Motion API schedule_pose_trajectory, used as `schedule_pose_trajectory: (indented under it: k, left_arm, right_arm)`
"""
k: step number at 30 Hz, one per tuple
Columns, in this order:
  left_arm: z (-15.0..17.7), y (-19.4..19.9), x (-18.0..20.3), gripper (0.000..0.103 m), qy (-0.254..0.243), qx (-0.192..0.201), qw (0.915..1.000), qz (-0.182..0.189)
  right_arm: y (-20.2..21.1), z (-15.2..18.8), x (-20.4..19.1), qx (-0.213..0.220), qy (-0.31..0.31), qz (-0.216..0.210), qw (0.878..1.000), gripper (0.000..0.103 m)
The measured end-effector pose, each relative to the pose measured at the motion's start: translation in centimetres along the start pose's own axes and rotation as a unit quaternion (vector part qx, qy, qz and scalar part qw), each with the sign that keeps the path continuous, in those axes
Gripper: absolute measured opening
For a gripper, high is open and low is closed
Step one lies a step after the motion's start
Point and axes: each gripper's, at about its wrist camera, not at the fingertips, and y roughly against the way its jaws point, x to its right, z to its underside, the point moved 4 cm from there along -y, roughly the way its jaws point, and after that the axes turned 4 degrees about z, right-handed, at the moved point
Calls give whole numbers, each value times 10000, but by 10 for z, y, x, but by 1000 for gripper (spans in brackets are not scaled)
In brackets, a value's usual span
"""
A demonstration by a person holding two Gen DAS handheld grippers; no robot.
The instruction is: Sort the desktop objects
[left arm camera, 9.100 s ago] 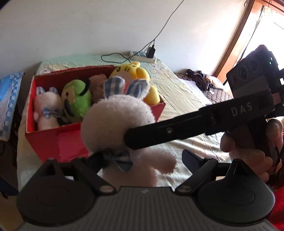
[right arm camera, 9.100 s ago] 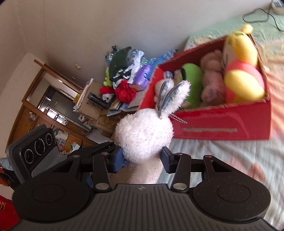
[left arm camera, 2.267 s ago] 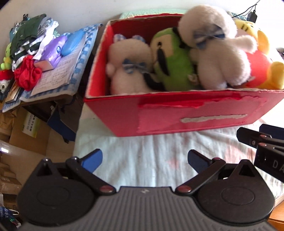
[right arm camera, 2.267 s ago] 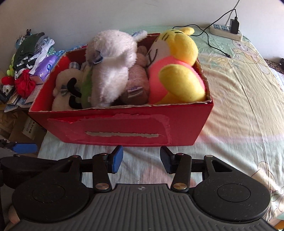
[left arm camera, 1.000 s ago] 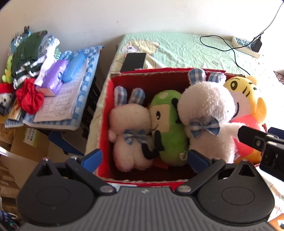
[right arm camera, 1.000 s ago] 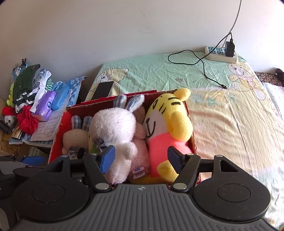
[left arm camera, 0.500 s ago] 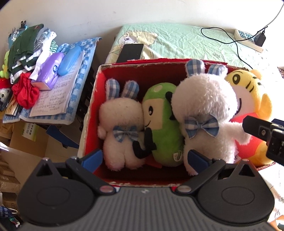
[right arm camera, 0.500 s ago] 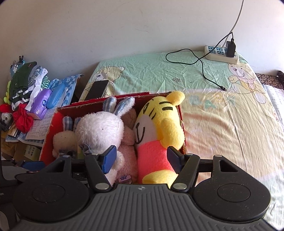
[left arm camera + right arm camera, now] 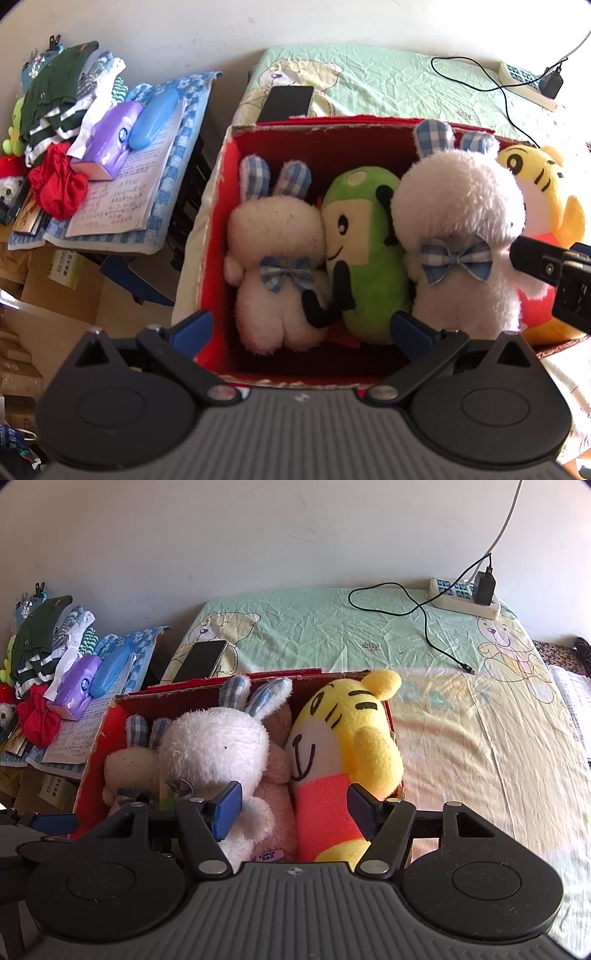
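Observation:
A red box (image 9: pixel 216 206) (image 9: pixel 94 771) on the bed holds several plush toys. From left to right lie a small white rabbit (image 9: pixel 275 258) (image 9: pixel 127 764), a green toy (image 9: pixel 364 251), a big white rabbit (image 9: pixel 461 229) (image 9: pixel 218 749), a pink toy (image 9: pixel 273 794) and a yellow tiger (image 9: pixel 543 184) (image 9: pixel 347 738). My left gripper (image 9: pixel 301 326) hovers open over the box's near left part, holding nothing. My right gripper (image 9: pixel 295 814) hangs open above the pink toy and the tiger's red belly, also with nothing in it. Its black finger shows at the right edge of the left wrist view.
A black phone (image 9: pixel 290 103) (image 9: pixel 201 661) lies on the bed sheet (image 9: pixel 461 720) behind the box. A power strip (image 9: pixel 465 596) with a black cable sits at the back right. Left of the bed, a side table (image 9: pixel 122 192) carries clothes, a notebook and a purple pack.
Both grippers have come closer and lower over the box; the toys look larger in view. The toys lie as before and both grippers stay open.

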Motion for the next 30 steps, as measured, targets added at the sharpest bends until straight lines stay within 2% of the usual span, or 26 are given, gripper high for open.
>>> schedule_pose_trajectory:
  k: [30]
  left_arm:
    - [-4, 9, 1, 102, -50, -51, 9998, 161]
  right_arm:
    - [5, -3, -7, -38, 71, 79, 9999, 66]
